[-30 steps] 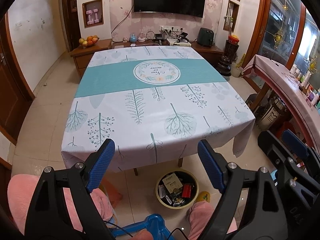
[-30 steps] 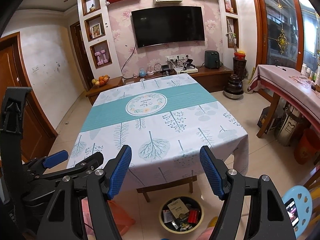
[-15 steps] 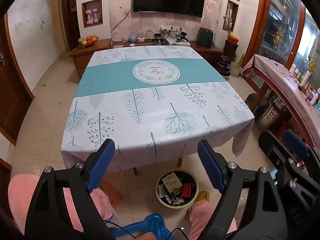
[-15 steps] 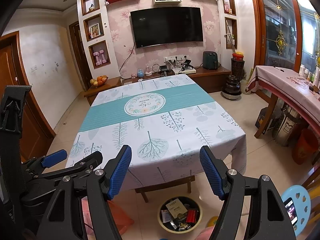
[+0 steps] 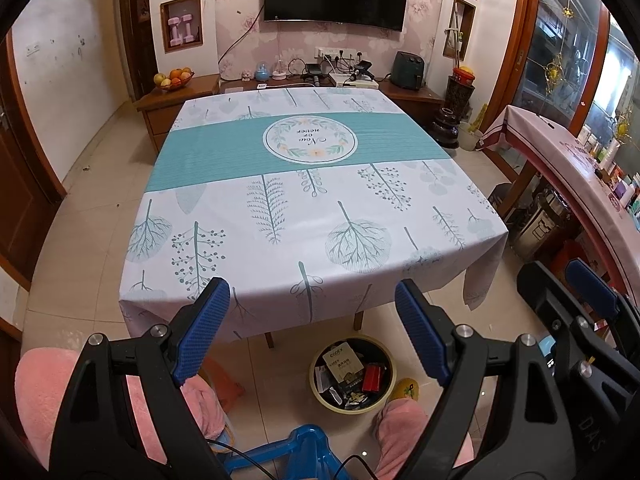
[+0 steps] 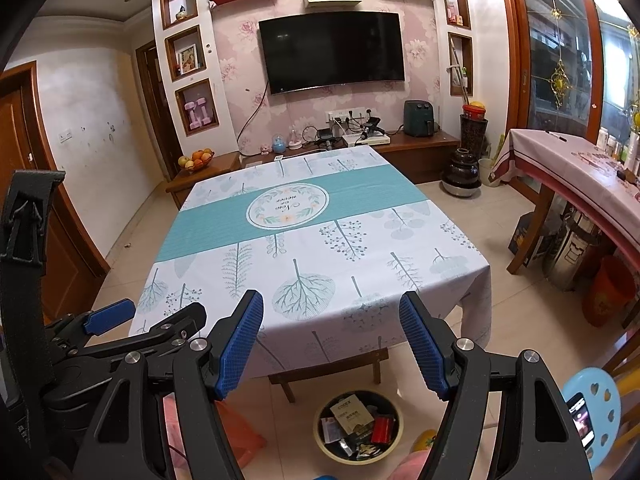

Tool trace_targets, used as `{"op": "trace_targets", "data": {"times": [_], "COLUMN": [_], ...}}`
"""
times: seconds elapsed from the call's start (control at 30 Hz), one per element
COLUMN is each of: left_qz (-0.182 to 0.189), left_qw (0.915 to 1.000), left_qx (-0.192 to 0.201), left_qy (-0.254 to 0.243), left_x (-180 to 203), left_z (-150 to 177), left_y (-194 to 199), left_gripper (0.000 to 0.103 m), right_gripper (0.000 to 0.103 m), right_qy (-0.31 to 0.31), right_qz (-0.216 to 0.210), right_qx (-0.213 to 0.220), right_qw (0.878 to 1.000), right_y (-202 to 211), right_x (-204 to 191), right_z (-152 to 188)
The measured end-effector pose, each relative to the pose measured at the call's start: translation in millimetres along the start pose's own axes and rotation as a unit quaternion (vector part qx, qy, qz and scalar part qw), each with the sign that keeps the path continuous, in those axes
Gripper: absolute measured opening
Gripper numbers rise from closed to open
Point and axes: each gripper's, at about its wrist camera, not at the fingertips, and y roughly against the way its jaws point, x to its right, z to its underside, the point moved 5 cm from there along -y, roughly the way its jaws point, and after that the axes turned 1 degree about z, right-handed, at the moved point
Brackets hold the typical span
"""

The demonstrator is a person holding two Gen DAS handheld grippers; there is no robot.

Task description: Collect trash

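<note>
A round bin (image 5: 394, 376) stands on the floor below the table's near edge, holding trash: a white "CODEX" packet (image 5: 343, 362), a red packet (image 5: 373, 377) and dark wrappers. It also shows in the right wrist view (image 6: 320, 416). My left gripper (image 5: 312, 312) is open and empty, held above the bin before the table edge. My right gripper (image 6: 331, 332) is open and empty, to the right of the left one. The table with its white and teal leaf-print cloth (image 5: 304, 200) carries no trash that I can see.
A blue plastic stool (image 5: 296, 456) and pink-clad knees (image 5: 404, 424) are below the grippers. A light blue stool with a phone (image 6: 582, 422) stands at right. A side table (image 6: 580, 176) and pots are at far right. A TV cabinet (image 6: 420, 148) lines the back wall.
Both grippers have stayed open and nearly still. The views have barely shifted.
</note>
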Motion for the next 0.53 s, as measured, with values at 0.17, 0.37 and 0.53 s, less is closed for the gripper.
{"op": "trace_targets", "data": {"times": [0.17,0.37,0.53], "left_qz": [0.000,0.001,0.003], "left_qw": [1.0000,1.0000,0.9999], "left_qx": [-0.002,-0.009,-0.015], "left_qy": [0.000,-0.003,-0.003], "left_x": [0.4,-1.1,-2.4], "left_z": [0.8,3.9,4.3], "left_y": [-0.9,-7.2,-10.3], "left_gripper": [0.083,0.083,0.083], "right_gripper": [0.072,0.072,0.072], "right_qy": [0.002,0.003,0.004], "right_qz": [0.003,0.007,0.009], "right_qx": [-0.001,-0.007,-0.008], "right_qw": [1.000,1.000,1.000], "right_y": [0.4,3.2,3.6], "right_x": [1.2,12.9,14.7], "right_z": [0.8,8.6,11.0]}}
